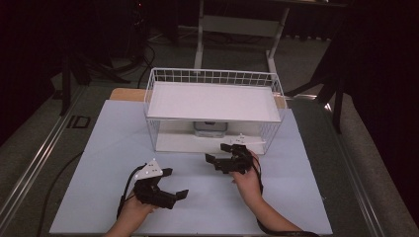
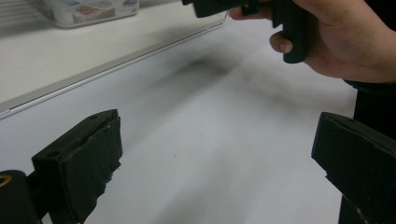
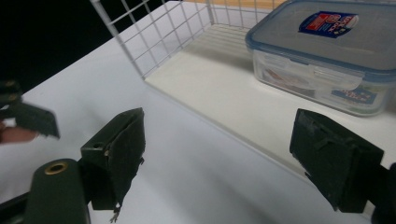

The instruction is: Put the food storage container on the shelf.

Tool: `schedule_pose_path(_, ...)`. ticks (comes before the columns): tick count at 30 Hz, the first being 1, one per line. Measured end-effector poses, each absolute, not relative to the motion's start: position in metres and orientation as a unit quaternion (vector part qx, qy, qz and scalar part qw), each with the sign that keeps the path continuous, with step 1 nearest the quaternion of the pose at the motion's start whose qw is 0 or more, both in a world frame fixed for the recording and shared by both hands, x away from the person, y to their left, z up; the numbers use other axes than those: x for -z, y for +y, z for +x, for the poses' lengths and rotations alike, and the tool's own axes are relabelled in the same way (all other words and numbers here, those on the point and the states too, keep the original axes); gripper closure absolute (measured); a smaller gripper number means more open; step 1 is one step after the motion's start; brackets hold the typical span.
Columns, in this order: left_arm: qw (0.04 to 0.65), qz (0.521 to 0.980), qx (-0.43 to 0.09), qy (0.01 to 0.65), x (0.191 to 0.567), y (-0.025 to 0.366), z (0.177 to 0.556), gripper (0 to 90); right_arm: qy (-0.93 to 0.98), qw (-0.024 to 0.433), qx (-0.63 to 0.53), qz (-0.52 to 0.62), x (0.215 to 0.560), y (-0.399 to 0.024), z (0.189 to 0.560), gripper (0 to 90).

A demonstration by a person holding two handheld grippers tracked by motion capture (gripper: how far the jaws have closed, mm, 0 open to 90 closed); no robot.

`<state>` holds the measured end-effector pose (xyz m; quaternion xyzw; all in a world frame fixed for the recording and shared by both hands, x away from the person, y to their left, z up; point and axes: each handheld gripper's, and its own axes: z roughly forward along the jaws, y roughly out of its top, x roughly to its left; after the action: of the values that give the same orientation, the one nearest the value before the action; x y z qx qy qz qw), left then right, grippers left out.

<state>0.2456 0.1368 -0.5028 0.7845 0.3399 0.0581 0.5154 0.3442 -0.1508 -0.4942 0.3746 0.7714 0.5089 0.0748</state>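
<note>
A dim room is seen: grey floor (image 1: 34, 143), a white-legged desk (image 1: 237, 24) behind, darkness at the far walls.

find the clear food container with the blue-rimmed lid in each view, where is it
High view: the container sits centre, on the lower level of the white wire shelf, under the top board.
Left gripper view: its lower part shows at the top left edge, on the white base board.
Right gripper view: upper right, lid label visible.
Shared landmark: the front edge of the shelf's white base board.
</note>
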Motion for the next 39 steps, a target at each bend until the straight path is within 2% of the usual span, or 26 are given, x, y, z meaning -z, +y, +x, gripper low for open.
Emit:
schedule_pose_path(11,0.526,0.783,-0.061,0.328,0.498,0.142,0.24,2.9,0.793,0.095,-0.508,0.323,0.483,-0.164,0.313,18.0)
schedule_pose_path(30,0.543,0.784,-0.054,0.297,0.493,0.161,0.222,2.9,0.803,0.086,-0.507,0.299,0.479,-0.203,0.267,18.1)
schedule_pose_path(39,0.549,0.781,-0.059,0.292,0.496,0.173,0.214,3.0,0.807,0.1,-0.508,0.285,0.474,-0.225,0.248,18.1)
